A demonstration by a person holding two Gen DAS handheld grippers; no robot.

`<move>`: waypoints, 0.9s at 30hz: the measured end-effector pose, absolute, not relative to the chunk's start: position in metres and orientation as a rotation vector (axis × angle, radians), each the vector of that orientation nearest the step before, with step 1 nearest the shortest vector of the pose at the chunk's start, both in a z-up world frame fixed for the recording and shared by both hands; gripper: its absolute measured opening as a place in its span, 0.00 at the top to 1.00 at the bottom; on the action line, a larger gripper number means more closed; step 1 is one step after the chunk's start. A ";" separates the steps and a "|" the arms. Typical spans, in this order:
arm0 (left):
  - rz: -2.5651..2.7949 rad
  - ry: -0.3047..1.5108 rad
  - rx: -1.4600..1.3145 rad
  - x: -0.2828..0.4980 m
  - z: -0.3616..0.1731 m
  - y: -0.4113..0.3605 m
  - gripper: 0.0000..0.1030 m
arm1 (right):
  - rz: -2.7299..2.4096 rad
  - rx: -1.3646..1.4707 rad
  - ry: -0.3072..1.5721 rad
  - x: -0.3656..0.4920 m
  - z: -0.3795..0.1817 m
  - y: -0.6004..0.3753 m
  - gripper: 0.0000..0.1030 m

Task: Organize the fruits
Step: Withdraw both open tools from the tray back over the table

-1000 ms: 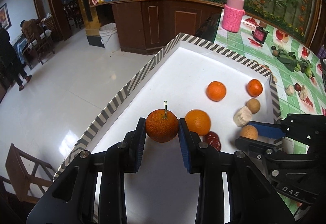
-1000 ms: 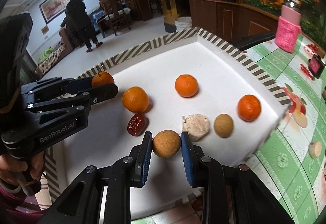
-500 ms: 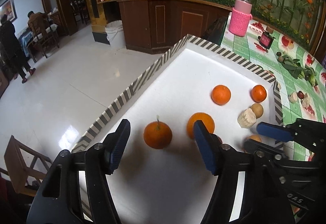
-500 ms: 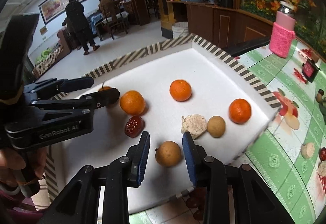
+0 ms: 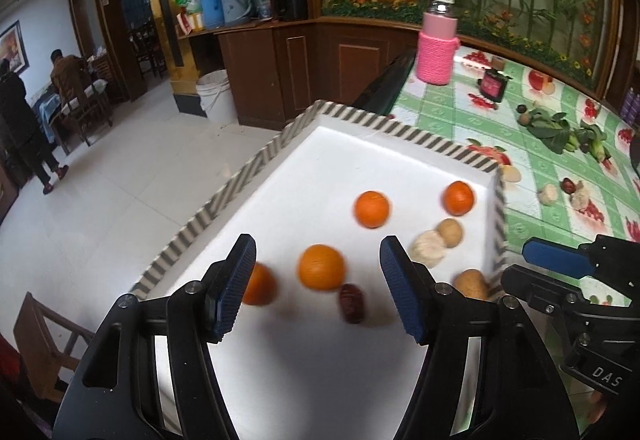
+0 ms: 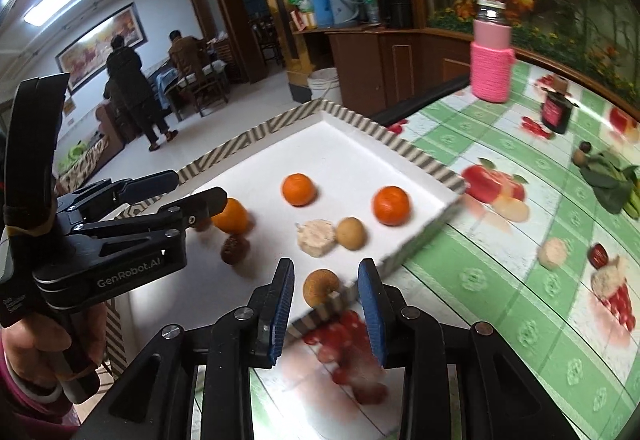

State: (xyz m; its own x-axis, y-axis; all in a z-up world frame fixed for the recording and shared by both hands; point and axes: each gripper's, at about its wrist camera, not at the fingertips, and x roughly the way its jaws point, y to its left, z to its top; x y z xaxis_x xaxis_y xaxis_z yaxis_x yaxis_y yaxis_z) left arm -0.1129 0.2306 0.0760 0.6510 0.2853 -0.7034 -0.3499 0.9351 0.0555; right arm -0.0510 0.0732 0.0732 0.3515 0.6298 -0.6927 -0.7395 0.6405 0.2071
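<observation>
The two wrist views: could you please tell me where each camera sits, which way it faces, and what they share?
Left wrist: sits on the left hand-held gripper, open, looking forward over the white tray of oranges; the right hand-held gripper shows at the right edge.
Right wrist: sits on the right hand-held gripper, open, facing the tray's near corner and a brown fruit; the left hand-held gripper and the person's hand show at left.
Shared: the tray, its fruit, the pink bottle.

- I count four oranges resting apart on the white striped-rim tray.
- I see a dark red date just beside the near-middle orange.
- A tan round fruit touches a pale lumpy piece.
- Another brown fruit sits by the near rim.
</observation>
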 end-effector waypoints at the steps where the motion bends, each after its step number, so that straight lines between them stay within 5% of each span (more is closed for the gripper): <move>1: 0.356 0.780 -0.085 -0.112 0.077 0.227 0.37 | 0.884 -0.146 0.823 -0.051 0.074 0.069 0.69; 27: 0.097 0.828 -0.030 -0.051 0.065 0.098 0.37 | 0.594 -0.005 0.845 -0.020 0.054 -0.075 0.69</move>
